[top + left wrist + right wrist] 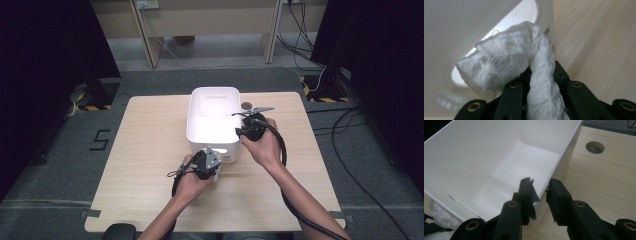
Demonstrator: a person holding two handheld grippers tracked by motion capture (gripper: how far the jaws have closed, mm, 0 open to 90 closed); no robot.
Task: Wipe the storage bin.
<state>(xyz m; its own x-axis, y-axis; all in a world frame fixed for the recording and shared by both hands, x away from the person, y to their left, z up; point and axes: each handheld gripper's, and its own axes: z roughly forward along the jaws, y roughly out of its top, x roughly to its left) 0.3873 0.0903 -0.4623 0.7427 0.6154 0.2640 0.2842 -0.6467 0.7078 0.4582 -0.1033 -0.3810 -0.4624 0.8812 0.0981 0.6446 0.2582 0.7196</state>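
A: Where is the white cloth (511,60)?

B: Pinched in the left hand-held gripper (207,162), just outside the near wall of the white bin (212,137). In the left gripper view its jaws are clamped tight on a twisted, bunched length of the cloth, which arches up in front of the oval handle slot (499,40) in that wall.

A: Is the cloth in the bin?

B: No. It hangs outside, against the near wall. The right gripper view shows a lump of it at the bottom left corner, beyond the bin's outer face.

A: And the right hand-held gripper (540,192)?

B: It straddles the bin's right-hand wall, one jaw inside and one outside, with the rim edge in the gap between them. The jaws stand narrow around that thin wall; whether the pads actually press on it I cannot tell.

A: What else is around?

B: The pale wooden worktop (150,165) carries the bin near its far middle. A round cable hole (247,105) sits in the worktop just beyond the bin's far right corner. A small printed label (548,33) is stuck on the bin's near wall beside the slot. Cables trail from both hand-held grippers back along the forearms.

A: Anything in the way?

B: The bin's near wall stands between the cloth and the inside of the bin, which looks bare and white.
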